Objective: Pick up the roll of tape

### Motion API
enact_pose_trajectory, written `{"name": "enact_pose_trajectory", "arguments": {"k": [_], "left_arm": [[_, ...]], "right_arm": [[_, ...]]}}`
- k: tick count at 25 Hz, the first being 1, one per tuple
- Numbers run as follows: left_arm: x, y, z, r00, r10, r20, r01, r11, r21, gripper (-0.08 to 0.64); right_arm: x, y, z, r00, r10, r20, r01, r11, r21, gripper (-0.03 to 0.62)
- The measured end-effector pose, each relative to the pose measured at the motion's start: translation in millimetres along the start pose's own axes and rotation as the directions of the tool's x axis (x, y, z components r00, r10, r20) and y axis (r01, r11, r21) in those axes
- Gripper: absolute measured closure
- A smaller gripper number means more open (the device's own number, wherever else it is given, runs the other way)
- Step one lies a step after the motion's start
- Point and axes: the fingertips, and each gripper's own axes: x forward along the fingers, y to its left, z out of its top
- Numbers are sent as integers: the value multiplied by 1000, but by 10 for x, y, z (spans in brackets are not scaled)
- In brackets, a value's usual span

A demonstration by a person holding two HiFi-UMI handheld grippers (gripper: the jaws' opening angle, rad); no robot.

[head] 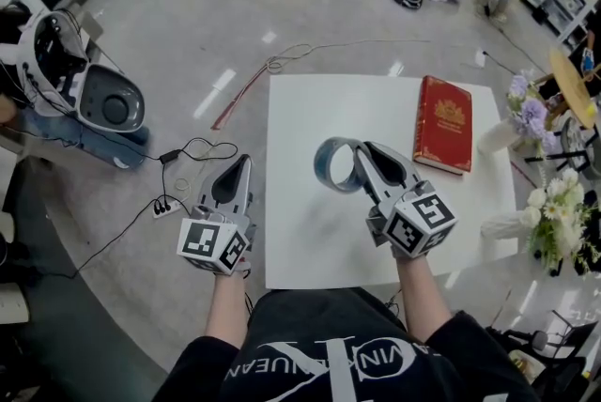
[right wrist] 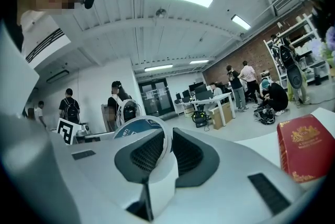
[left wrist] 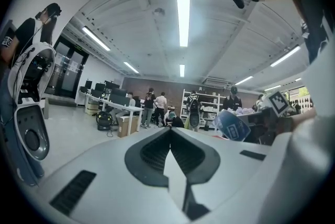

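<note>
The right hand-held gripper (head: pixel 364 156) is pinching the roll of tape (head: pixel 326 173) by its band over the bench (head: pixel 300 240) middle; the left hand-held gripper (head: pixel 239 167) is hanging clenched, empty, past the left edge.

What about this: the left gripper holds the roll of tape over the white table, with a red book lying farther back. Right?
No. The right gripper holds the roll of tape over the white table, jaws clamped on its band; the right gripper view shows it. The left gripper is shut, empty. The red book is there.
</note>
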Motion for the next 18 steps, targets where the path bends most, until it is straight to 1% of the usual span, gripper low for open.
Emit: {"name": "enact_pose_trajectory", "arguments": {"k": [9,18], "left_arm": [[-52,74,279,998,18,53,-18,1000,10,555],[-130,161,438,995,55,80,-58,998,35,555]], "right_arm": [[14,126,278,998,26,56,-25,999,-28,526],[28,168,437,992,44,118,-40,998,-39,526]]}}
